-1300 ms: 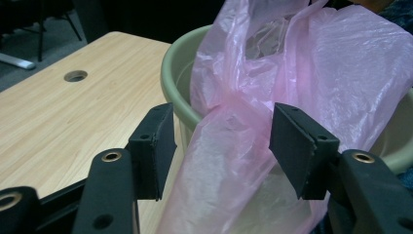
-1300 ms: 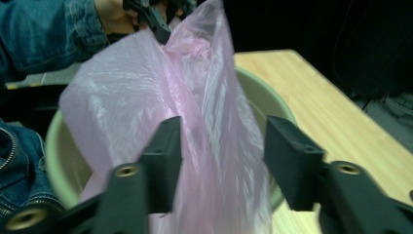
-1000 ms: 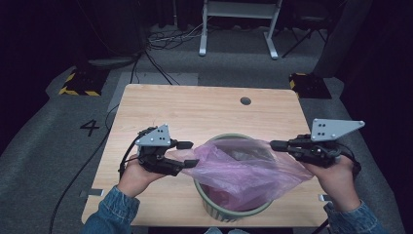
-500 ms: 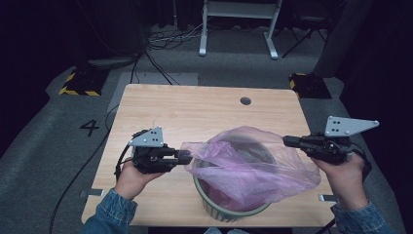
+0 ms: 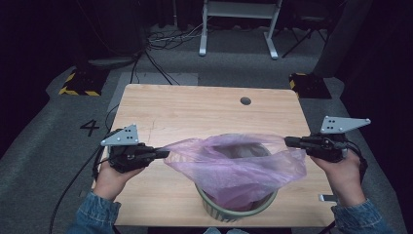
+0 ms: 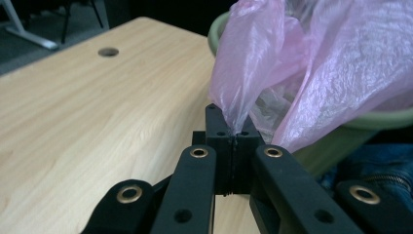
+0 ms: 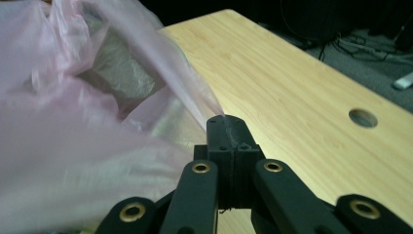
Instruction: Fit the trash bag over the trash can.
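Note:
A pink plastic bag (image 5: 238, 163) hangs in a green bin (image 5: 229, 209) at the table's near edge, its mouth pulled wide between both grippers. My left gripper (image 5: 165, 154) is shut on the bag's left edge; its jaws have just closed on it. In the left gripper view the pads (image 6: 220, 141) pinch a gathered tip of the bag (image 6: 316, 73) beside the bin's rim (image 6: 380, 119). My right gripper (image 5: 287, 141) is shut on the right edge. In the right gripper view the film of the bag (image 7: 87, 122) runs into the closed gripper (image 7: 229, 127).
The wooden table (image 5: 195, 112) has a round cable hole (image 5: 245, 101) at the far right. Cables trail from each gripper off the table's sides. A white frame stand (image 5: 238, 24) and floor cables lie beyond the far edge.
The left gripper has closed on the bag's edge and moved left. The right gripper has drifted outward. The bag's mouth is now stretched wider and flatter over the bin.

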Available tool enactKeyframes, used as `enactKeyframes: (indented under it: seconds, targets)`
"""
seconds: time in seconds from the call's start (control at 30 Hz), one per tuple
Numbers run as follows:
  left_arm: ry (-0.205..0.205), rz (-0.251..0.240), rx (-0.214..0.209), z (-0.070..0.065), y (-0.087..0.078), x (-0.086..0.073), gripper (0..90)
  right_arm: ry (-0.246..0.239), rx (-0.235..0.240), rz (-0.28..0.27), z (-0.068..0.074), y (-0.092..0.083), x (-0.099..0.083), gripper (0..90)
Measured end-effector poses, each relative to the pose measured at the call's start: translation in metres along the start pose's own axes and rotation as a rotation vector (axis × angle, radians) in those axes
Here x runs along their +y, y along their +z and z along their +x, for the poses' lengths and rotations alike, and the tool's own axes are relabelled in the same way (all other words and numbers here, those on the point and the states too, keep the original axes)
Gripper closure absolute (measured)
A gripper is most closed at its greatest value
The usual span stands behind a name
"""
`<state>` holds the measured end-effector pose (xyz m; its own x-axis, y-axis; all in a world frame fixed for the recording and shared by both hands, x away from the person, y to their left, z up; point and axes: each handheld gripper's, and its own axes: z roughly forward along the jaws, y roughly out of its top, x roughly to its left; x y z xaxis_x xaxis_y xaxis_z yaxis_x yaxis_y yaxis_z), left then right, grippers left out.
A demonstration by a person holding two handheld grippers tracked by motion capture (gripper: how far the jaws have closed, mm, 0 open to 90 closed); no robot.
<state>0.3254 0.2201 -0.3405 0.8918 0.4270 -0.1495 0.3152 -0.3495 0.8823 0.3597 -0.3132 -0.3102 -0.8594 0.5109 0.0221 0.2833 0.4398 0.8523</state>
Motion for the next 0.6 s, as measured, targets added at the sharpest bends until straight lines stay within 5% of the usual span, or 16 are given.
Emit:
enactKeyframes:
  seconds: [0.1, 0.2, 0.27, 0.47, 0.6]
  targets:
    - [0.007, 0.006, -0.009, -0.001, 0.002, -0.002, 81.5, 0.010, 0.011, 0.006, 0.000, 0.001, -0.005, 89.5]
    - [-0.004, -0.028, -0.020, -0.002, 0.007, 0.006, 61.7, -0.037, 0.021, -0.049, 0.004, 0.001, 0.001, 68.1]
    - [0.004, -0.042, -0.029, -0.003, 0.010, 0.012, 58.7, -0.068, 0.033, -0.088, 0.006, 0.001, 0.009, 63.3]
    - [0.026, -0.019, -0.020, -0.004, 0.023, 0.025, 81.5, -0.093, 0.085, -0.068, 0.004, 0.017, 0.023, 75.7]
    - [0.029, 0.031, -0.024, 0.001, 0.036, 0.027, 87.1, -0.079, 0.110, -0.048, -0.003, 0.033, 0.023, 81.6]
